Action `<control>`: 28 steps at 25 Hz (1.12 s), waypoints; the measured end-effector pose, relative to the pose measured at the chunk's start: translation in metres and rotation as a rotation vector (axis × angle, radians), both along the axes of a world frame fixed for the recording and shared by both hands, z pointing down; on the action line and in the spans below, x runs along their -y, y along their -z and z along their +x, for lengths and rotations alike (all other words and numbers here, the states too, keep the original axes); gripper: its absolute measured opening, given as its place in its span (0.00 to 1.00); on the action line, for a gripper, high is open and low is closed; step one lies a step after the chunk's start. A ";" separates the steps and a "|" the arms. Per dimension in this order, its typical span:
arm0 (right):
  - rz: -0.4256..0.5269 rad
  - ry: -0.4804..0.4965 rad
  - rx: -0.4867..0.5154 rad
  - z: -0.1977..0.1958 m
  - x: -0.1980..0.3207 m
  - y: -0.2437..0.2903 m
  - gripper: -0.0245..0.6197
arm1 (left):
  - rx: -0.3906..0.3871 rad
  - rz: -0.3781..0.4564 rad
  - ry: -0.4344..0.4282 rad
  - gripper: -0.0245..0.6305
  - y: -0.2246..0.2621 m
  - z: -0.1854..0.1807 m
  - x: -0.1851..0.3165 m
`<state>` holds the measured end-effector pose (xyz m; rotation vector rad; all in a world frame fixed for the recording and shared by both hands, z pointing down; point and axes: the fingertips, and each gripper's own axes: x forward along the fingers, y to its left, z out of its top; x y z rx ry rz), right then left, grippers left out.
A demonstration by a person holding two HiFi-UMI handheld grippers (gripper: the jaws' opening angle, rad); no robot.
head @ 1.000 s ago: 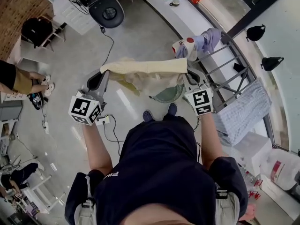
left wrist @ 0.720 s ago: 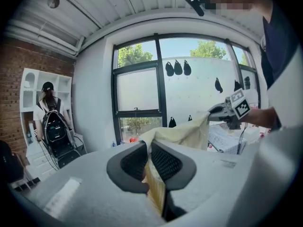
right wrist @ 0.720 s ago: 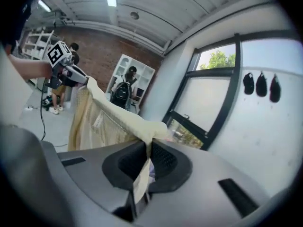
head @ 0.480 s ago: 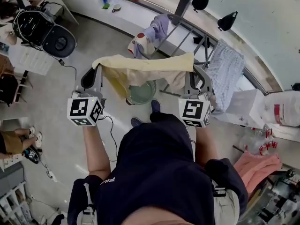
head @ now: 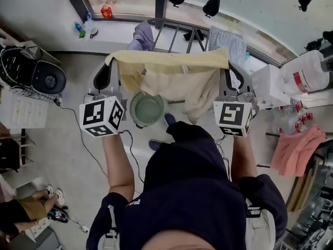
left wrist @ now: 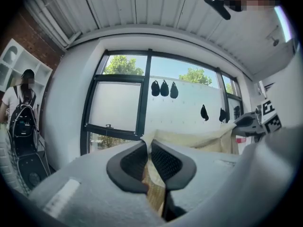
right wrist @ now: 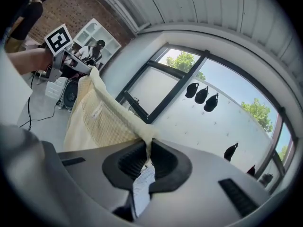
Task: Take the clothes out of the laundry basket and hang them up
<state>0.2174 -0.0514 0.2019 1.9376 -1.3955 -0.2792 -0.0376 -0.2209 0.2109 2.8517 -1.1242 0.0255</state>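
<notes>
Left gripper point(left wrist: 147, 161), right gripper point(right wrist: 147, 161): each clamped on top edge of pale yellow waffle-knit garment point(head: 171, 66). Garment spread between them at centre frame, above round green laundry basket point(head: 147, 110). Grey metal drying rack point(head: 179, 33) upper centre. Advise: keep edge level, drape over rail before release.

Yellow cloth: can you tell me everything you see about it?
The yellow cloth is pale, soft-looking fabric with a waffle-like weave and a small white label. Its top edge is stretched straight between the left gripper and the right gripper, each shut on one corner. The rest hangs loose in folds above the green basket.
</notes>
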 end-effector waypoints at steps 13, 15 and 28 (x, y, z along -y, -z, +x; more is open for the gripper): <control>-0.045 -0.014 0.100 0.106 0.063 0.001 0.07 | 0.107 0.031 0.017 0.09 0.028 0.118 0.080; -0.062 -0.014 0.104 0.127 0.081 -0.001 0.07 | 0.135 0.029 0.013 0.09 0.030 0.144 0.102; -0.176 -0.030 0.247 0.272 0.190 -0.071 0.07 | 0.327 -0.073 -0.029 0.09 -0.027 0.294 0.216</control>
